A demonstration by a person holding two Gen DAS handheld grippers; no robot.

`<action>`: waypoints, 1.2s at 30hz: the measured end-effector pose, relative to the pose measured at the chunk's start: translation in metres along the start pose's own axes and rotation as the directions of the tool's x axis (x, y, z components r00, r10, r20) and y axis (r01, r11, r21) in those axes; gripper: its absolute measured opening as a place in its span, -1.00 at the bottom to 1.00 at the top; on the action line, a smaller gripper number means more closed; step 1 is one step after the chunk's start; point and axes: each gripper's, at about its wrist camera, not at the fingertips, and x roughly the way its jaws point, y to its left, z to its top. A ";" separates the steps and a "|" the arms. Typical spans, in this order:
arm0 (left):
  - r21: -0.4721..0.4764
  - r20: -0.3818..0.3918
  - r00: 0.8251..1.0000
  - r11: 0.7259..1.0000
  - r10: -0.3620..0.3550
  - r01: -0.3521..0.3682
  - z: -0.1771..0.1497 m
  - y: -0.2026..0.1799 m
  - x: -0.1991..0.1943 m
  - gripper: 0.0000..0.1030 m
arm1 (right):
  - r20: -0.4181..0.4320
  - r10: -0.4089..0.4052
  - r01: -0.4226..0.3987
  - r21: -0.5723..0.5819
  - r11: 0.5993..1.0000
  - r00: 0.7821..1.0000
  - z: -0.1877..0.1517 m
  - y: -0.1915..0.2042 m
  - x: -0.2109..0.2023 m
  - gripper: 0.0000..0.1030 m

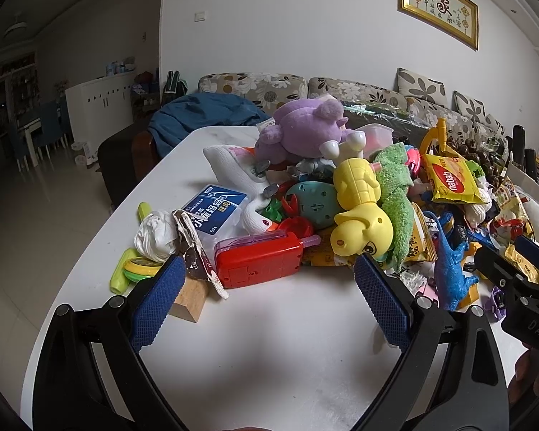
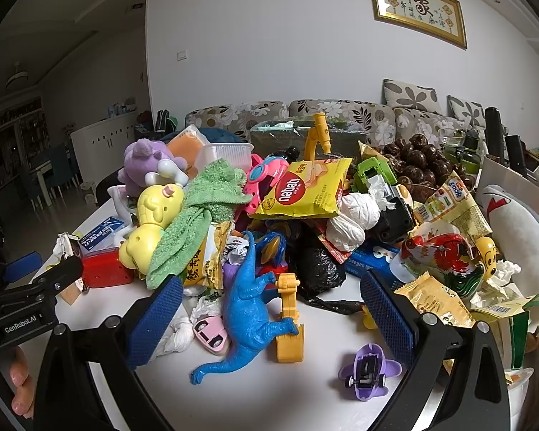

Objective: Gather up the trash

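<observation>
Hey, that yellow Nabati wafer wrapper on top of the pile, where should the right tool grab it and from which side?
Probably the yellow Nabati wafer wrapper is best pinched at its crimped lower edge, which juts free over the pile toward the open right tool. Come from the table's near side, jaws above and below that thin flat edge. The white crumpled tissue crowds its right corner.

One yellow wafer packet (image 2: pixel 303 188), one blue dinosaur (image 2: pixel 248 309) — two crumpled tissues (image 2: pixel 355 219).
</observation>
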 end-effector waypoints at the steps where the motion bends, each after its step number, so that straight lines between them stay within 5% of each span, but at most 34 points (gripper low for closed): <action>1: -0.001 0.000 1.000 1.000 0.000 0.000 0.000 0.000 0.000 0.80 | 0.000 0.000 0.000 -0.001 1.000 1.000 0.000 0.000 0.000 0.90; 22: -0.041 -0.029 0.998 0.998 -0.046 0.045 -0.001 0.007 0.005 0.86 | -0.012 0.017 -0.017 -0.008 1.000 1.000 -0.001 0.001 0.001 0.90; 36: -0.023 0.001 1.000 1.000 -0.008 0.008 0.000 0.006 0.001 0.86 | -0.017 0.019 -0.019 -0.013 1.000 1.000 -0.002 0.001 0.002 0.90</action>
